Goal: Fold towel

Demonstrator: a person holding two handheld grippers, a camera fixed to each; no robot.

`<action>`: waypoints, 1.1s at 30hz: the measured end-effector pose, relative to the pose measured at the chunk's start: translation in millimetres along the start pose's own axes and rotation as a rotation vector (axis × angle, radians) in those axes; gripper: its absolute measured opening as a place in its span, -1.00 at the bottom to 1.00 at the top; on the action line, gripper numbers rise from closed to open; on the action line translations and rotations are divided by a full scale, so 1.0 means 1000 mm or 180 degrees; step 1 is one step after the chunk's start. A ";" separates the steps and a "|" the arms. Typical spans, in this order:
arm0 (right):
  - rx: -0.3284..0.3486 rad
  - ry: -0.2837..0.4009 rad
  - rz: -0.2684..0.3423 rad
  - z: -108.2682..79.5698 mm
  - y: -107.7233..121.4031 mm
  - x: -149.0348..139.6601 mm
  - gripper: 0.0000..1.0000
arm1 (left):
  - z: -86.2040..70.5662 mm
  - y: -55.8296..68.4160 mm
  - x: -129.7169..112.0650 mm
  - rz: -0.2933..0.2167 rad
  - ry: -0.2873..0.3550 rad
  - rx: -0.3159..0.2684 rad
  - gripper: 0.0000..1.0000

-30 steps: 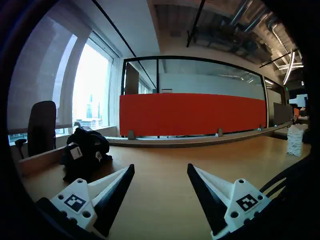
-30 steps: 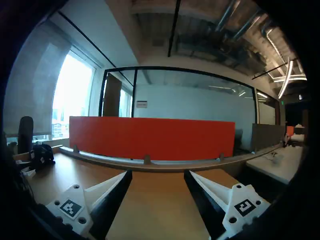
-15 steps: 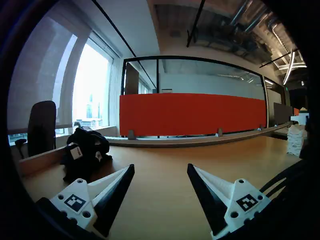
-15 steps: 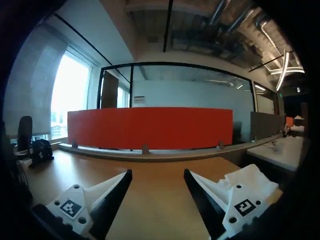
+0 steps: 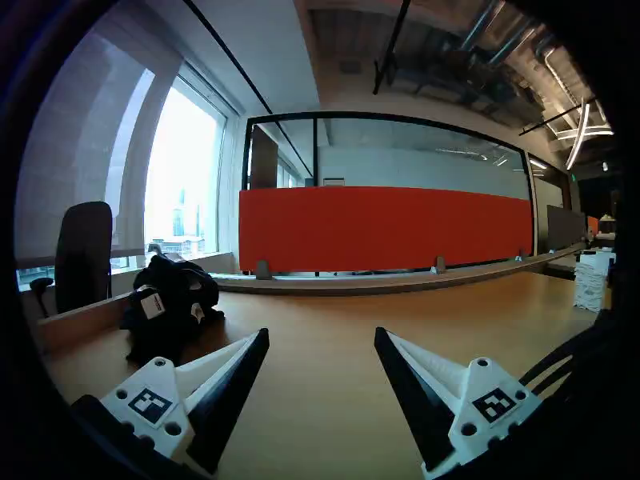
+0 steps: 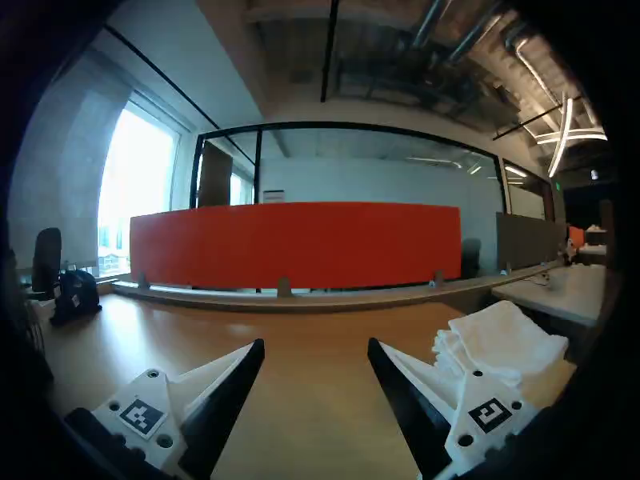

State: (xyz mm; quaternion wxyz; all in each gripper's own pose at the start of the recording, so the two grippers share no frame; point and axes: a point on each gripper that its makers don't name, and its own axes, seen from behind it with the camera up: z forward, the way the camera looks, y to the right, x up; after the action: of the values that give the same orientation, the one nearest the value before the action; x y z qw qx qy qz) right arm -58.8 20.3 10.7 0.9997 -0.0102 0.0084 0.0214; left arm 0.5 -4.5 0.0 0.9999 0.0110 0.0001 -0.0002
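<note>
Seemingly towels (image 6: pixel 500 340), partly behind right claw (image 6: pixel 314 344).

Right gripper (image 6: pixel 315 346), jaws apart, above tan wooden desk (image 6: pixel 312 420); stacked white cloth towels (image 6: pixel 500 344) at four o'clock.

Lower right, my right gripper (image 6: pixel 314 342) hides the near edge of the towel (image 6: pixel 500 340). Far right in the left gripper view, a white stack (image 5: pixel 590 282) is cut off and too small to identify.
</note>
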 end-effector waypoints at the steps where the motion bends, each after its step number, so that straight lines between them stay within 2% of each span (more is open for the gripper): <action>1: 0.0003 -0.0005 0.0010 0.000 0.000 -0.002 1.00 | 0.000 0.000 0.000 0.0000 0.0000 0.0000 0.95; 14: 0.0030 -0.0064 -0.0021 -0.001 -0.003 -0.027 1.00 | 0.000 0.000 0.000 0.0000 0.0000 0.0000 0.95; 33: 0.0032 0.0015 -0.0079 -0.003 -0.012 -0.024 1.00 | 0.000 0.001 0.000 0.0000 0.0000 0.0000 0.95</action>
State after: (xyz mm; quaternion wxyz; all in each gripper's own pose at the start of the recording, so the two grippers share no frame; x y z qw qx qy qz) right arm -82.2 7.3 8.3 0.9999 -0.0053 0.0108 0.0089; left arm 0.5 -3.3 0.3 0.9999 0.0110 0.0001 -0.0002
